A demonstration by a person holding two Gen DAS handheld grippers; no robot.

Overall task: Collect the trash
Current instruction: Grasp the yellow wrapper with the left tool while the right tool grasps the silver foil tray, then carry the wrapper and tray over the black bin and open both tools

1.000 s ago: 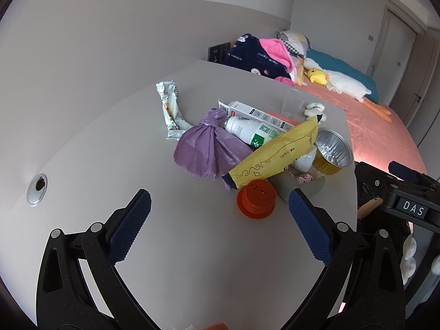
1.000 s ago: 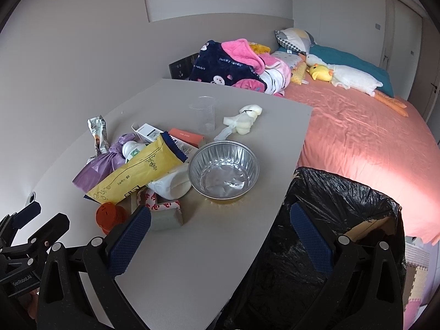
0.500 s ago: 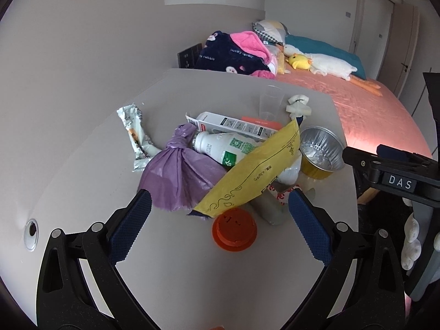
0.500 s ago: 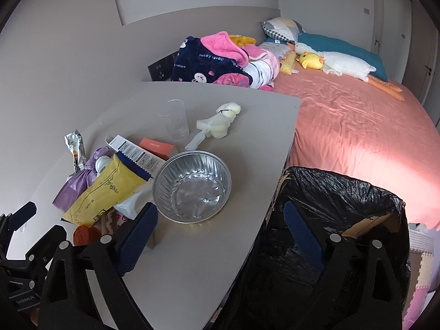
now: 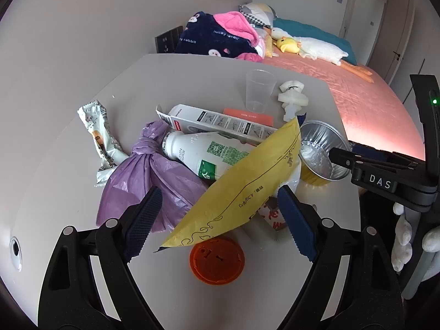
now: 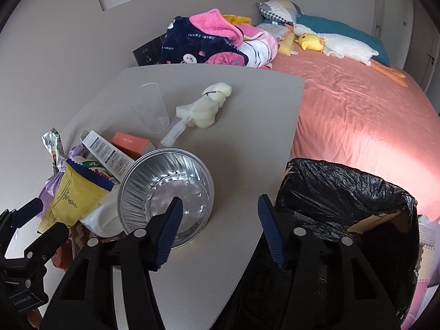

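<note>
A pile of trash lies on the grey table [image 5: 192, 74]: a knotted purple bag [image 5: 154, 181], a white bottle [image 5: 203, 154], a yellow pouch [image 5: 247, 189], an orange lid [image 5: 217, 258] and a foil bowl [image 6: 165, 189]. My left gripper [image 5: 220, 220] hovers over the pouch's lower end, jaws closing, with the pouch between them and untouched by the pads. My right gripper [image 6: 220, 231] is closing too. Its left finger hangs over the bowl's inside, so the near rim stands between the jaws without being pinched. A bin lined with a black bag [image 6: 343, 192] stands just right of the table.
Farther back on the table are a clear cup [image 5: 258, 90], a white foam piece [image 5: 291, 99], a long white carton [image 5: 214, 122], a small orange box [image 6: 129, 144] and a crumpled wrapper [image 5: 99, 134]. A bed with a pink sheet [image 6: 357, 104] lies beyond.
Both grippers have moved forward and down toward the pile, and both pairs of jaws have narrowed. The right gripper's left finger now sits over the foil bowl.
</note>
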